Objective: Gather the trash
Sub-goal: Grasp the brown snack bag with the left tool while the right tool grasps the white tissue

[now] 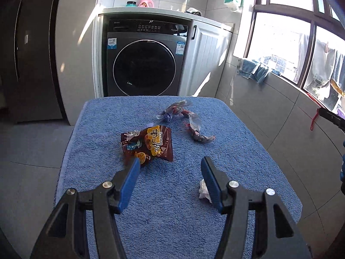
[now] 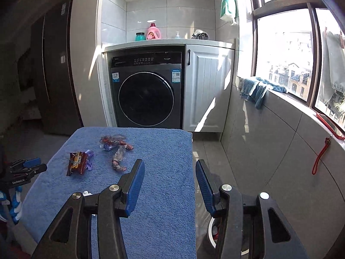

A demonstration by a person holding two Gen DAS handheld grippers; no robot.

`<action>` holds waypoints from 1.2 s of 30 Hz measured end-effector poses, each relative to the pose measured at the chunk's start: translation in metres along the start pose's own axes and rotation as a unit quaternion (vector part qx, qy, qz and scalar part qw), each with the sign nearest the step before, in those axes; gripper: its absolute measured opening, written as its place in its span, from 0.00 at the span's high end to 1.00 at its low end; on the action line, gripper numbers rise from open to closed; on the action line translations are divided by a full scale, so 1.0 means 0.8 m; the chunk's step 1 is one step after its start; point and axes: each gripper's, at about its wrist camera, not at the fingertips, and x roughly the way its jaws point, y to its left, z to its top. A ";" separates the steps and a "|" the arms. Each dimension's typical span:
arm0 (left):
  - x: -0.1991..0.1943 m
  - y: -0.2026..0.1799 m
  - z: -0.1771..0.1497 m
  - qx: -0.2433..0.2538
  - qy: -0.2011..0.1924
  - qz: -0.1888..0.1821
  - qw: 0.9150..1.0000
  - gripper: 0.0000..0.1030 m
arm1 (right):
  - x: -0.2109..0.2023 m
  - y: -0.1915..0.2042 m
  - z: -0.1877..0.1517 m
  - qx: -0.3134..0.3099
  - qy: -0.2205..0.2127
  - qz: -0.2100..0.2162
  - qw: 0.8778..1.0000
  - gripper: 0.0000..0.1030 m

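A dark grey front-loading washing machine [image 1: 144,60] stands at twelve o'clock behind a table draped in a blue terry towel [image 1: 172,215]. On the towel, from the left wrist view, a brown and orange crinkled snack packet [image 1: 148,143] lies near the centre; twisted clear and red plastic wrappers [image 1: 185,118] trail off at its one o'clock, and a small crumpled white tissue [image 1: 203,191] sits at five o'clock, just beside the right pad. The left gripper [image 1: 170,164] hangs over the packet's near edge, jaws spread wide and holding nothing. The right gripper [image 2: 170,168] is likewise released, empty, out over the towel's right edge, where a round white-rimmed bin [image 2: 212,231] seems to show at five o'clock on the floor. Nothing looks collected yet. To take the packet well, the left gripper should probably go forward and down, straddle the puffed middle, and close gently without snagging towel pile
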 end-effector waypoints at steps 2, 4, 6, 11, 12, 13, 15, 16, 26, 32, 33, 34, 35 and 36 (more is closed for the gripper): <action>0.001 0.017 -0.009 -0.015 0.005 0.000 1.000 0.44 | 0.004 0.018 0.004 -0.009 0.004 0.008 1.000 0.54; 0.003 0.032 -0.017 -0.029 0.009 -0.002 1.000 0.41 | 0.010 0.034 0.007 -0.017 0.010 0.019 1.000 0.51; 0.006 0.040 -0.020 -0.036 0.013 -0.002 0.999 0.40 | 0.019 0.048 0.010 -0.020 0.018 0.037 0.999 0.49; 0.026 0.045 -0.019 -0.037 0.026 -0.004 0.999 0.36 | 0.050 0.079 0.007 -0.030 0.049 0.075 0.996 0.43; 0.032 0.044 -0.018 -0.036 0.030 -0.003 0.999 0.36 | 0.058 0.085 0.004 -0.032 0.058 0.084 0.994 0.42; 0.039 0.043 -0.017 -0.036 0.034 -0.003 0.999 0.36 | 0.067 0.089 0.000 -0.033 0.068 0.096 0.993 0.42; 0.054 0.039 -0.013 -0.034 0.044 -0.001 0.998 0.36 | 0.086 0.099 -0.007 -0.035 0.090 0.120 0.988 0.41; 0.062 0.036 -0.011 -0.032 0.048 0.000 0.998 0.36 | 0.096 0.104 -0.011 -0.037 0.100 0.131 0.986 0.41; 0.150 0.010 0.019 0.002 0.076 0.044 0.996 0.33 | 0.191 0.160 -0.076 -0.078 0.221 0.246 0.940 0.30; 0.192 0.025 0.019 -0.009 0.102 0.068 0.992 0.33 | 0.228 0.185 -0.102 -0.099 0.256 0.284 0.919 0.30; 0.196 0.030 0.017 -0.016 0.106 0.069 0.992 0.33 | 0.233 0.188 -0.103 -0.100 0.258 0.289 0.917 0.30; 0.198 0.036 0.015 -0.023 0.108 0.070 0.991 0.33 | 0.237 0.191 -0.104 -0.101 0.259 0.293 0.915 0.30; 0.200 0.042 0.013 -0.030 0.110 0.070 0.991 0.33 | 0.240 0.193 -0.106 -0.102 0.260 0.299 0.913 0.30; 0.201 0.048 0.014 -0.036 0.112 0.069 0.991 0.33 | 0.243 0.195 -0.107 -0.102 0.261 0.304 0.910 0.30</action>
